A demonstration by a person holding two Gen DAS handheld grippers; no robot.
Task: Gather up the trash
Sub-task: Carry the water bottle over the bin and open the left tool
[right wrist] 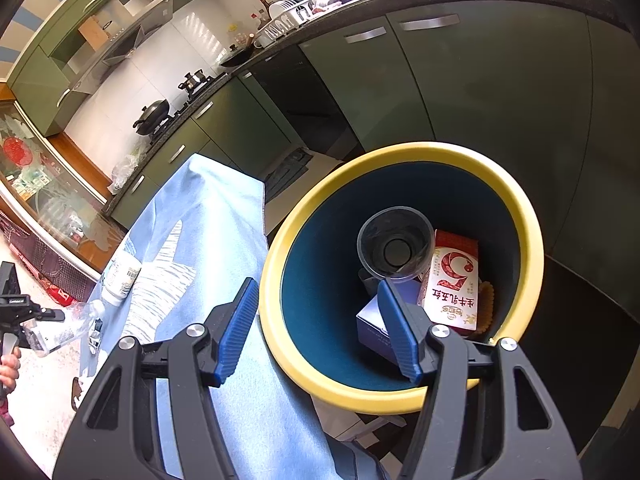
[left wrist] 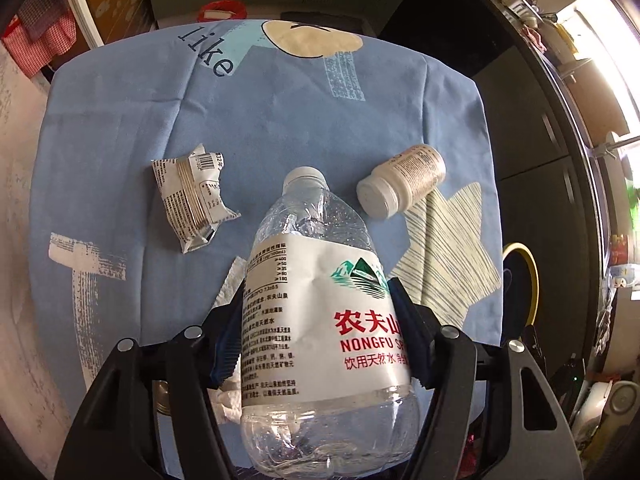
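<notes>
My left gripper (left wrist: 318,292) is shut on a clear, dented water bottle (left wrist: 320,320) with a white label, held above the blue tablecloth (left wrist: 280,120) with its white cap pointing away. Under it on the cloth lie a crumpled white snack wrapper (left wrist: 192,200), a white pill bottle (left wrist: 404,184) on its side and a crumpled tissue (left wrist: 230,284). My right gripper (right wrist: 316,286) stands open at the near rim of the yellow-rimmed bin (right wrist: 400,152), nothing pressed between its pads. In the bin are a clear plastic cup (right wrist: 394,248), a red carton (right wrist: 452,280) and a pale box (right wrist: 372,324).
The bin stands on the floor right beside the table's edge, seen also in the left wrist view as the bin (left wrist: 524,264). Green kitchen cabinets (right wrist: 480,80) lie behind it. A person's hand (right wrist: 8,364) shows at the far left, with the held bottle (right wrist: 60,332) above it.
</notes>
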